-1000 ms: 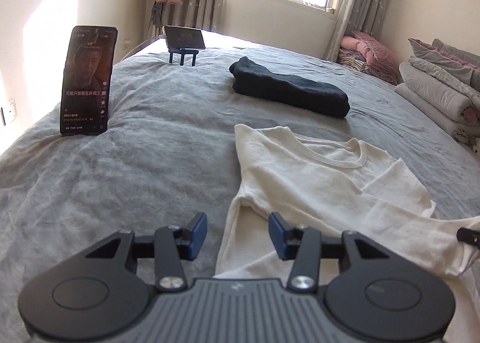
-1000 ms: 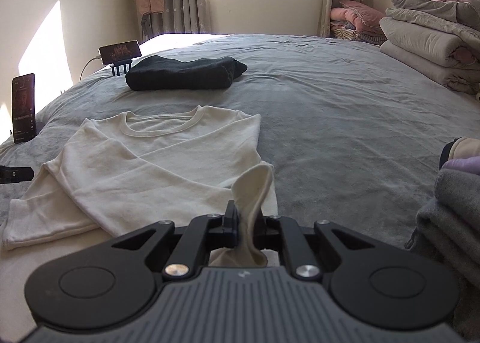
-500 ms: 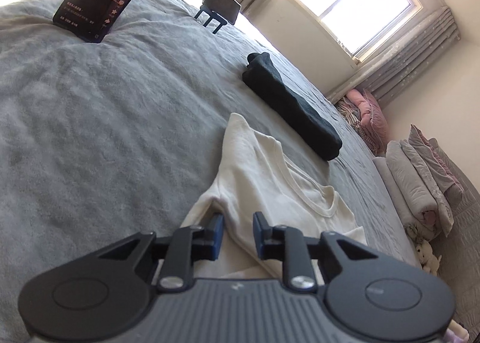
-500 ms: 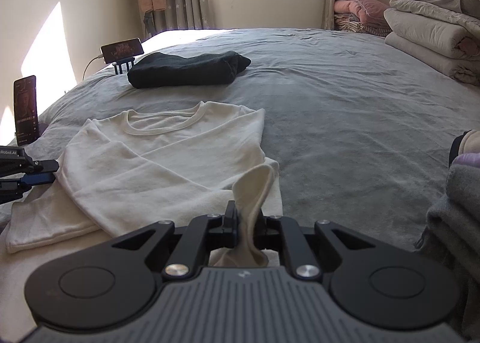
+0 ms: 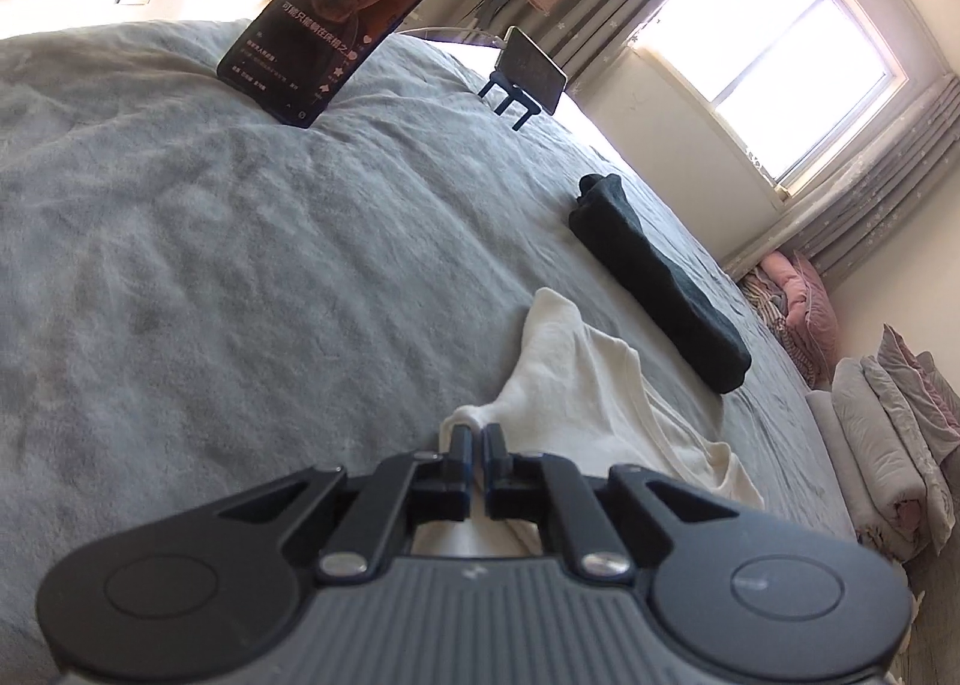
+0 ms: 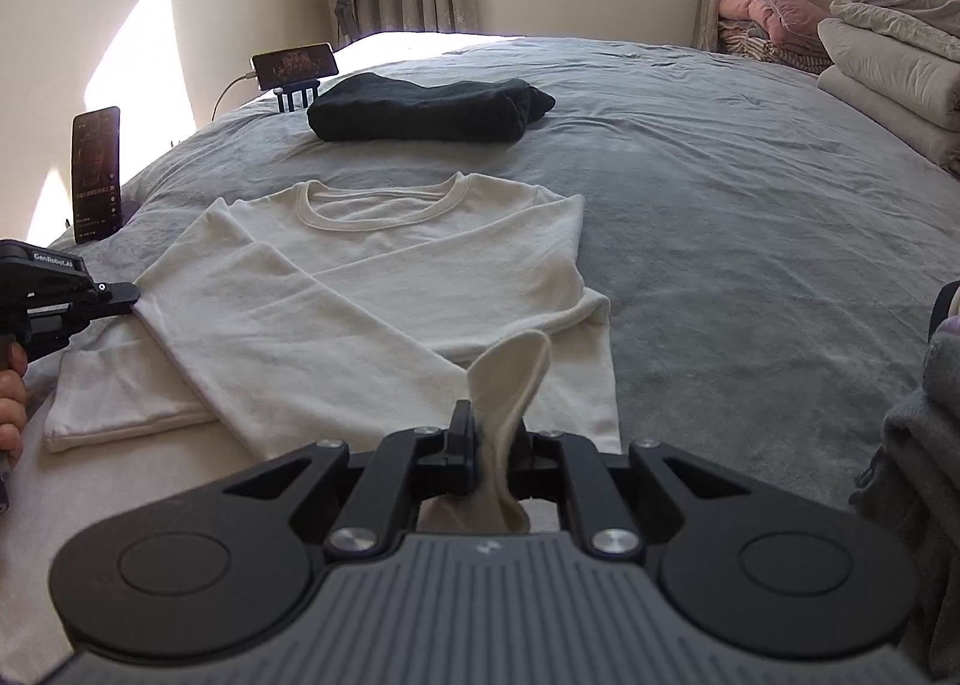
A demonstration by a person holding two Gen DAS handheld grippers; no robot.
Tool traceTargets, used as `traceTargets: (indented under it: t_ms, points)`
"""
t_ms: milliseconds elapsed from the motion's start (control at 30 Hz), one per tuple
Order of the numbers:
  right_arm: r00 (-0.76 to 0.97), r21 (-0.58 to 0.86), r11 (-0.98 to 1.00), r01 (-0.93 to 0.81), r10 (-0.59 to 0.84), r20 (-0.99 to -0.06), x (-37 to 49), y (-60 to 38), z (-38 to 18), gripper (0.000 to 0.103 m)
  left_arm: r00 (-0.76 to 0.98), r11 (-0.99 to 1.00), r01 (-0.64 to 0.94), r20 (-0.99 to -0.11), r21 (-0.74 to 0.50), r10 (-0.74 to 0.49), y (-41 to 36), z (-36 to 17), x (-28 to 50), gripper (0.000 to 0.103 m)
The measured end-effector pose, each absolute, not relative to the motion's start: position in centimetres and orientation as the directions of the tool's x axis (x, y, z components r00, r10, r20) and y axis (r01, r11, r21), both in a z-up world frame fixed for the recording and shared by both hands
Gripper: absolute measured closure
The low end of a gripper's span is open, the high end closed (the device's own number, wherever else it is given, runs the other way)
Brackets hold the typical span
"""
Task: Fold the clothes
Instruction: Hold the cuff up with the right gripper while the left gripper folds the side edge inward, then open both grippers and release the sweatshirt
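Note:
A cream long-sleeved shirt lies face up on the grey bed, one sleeve folded across its body. My right gripper is shut on the cream sleeve cuff near the shirt's lower right. My left gripper is shut on the shirt's left edge, near the shoulder. The left gripper also shows in the right wrist view, pinching that edge.
A folded dark garment lies beyond the shirt. Two phones stand on the bed's left side. Folded quilts are stacked at the right. Grey clothes are piled at the near right.
My left gripper tilted, moved onto the shirt's left edge and shut on it. My right gripper stayed shut on the cuff and barely moved.

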State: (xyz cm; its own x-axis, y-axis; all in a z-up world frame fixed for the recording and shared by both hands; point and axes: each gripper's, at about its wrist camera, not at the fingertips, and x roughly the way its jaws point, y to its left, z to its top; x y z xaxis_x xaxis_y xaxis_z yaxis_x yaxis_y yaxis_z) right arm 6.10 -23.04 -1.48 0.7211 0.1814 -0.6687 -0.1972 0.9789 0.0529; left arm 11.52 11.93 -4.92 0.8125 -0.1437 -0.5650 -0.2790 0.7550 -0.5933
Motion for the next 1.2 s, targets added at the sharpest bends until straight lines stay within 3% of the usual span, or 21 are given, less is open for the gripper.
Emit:
traceTargets:
  t_ms: [133,200,267,367,467,700,933,1133,1200]
  points:
    - [0.705,0.007,0.975,-0.224,0.167,-0.690,5.9,-23.1,-2.0,0.089,0.805,0.758,-0.282,-0.576,-0.587,-0.146,12.2,-4.6,11.3,0.095]
    - [0.719,0.005,0.976,-0.216,0.162,-0.675,5.6,-23.7,-1.5,0.072,0.807,0.776,-0.293,-0.579,-0.559,-0.113,12.3,-4.0,10.9,0.091]
    - [0.742,0.015,0.979,-0.204,0.164,-0.650,5.2,-24.4,-0.8,0.066,0.824,0.810,-0.295,-0.564,-0.507,-0.053,12.3,-3.1,10.3,0.084]
    - [0.777,0.048,0.980,-0.193,0.183,-0.603,4.9,-24.9,0.0,0.066,0.860,0.859,-0.259,-0.511,-0.442,-0.003,11.7,-1.8,9.8,0.081]
    - [0.817,0.057,0.981,-0.184,0.185,-0.547,4.6,-24.7,0.7,0.066,0.880,0.897,-0.182,-0.473,-0.404,-0.034,10.4,-1.2,9.7,0.076]
    - [0.874,-0.010,0.991,-0.134,0.113,-0.472,4.2,-24.5,1.7,0.065,0.858,0.961,0.014,-0.490,-0.277,-0.153,6.4,-1.9,10.2,0.073]
    - [0.831,0.004,0.975,-0.224,0.193,-0.521,4.4,-24.0,0.5,0.065,0.818,0.982,0.079,-0.552,-0.171,-0.162,4.6,-3.5,10.9,0.073]
    - [0.730,0.084,0.948,-0.306,0.290,-0.619,4.7,-23.2,-2.1,0.065,0.816,0.985,0.089,-0.557,-0.146,-0.156,4.1,-4.4,10.7,0.071]
    - [0.726,0.060,0.947,-0.316,0.283,-0.626,4.2,-23.2,-2.7,0.071,0.818,0.987,0.091,-0.555,-0.136,-0.151,4.0,-4.5,10.6,0.071]
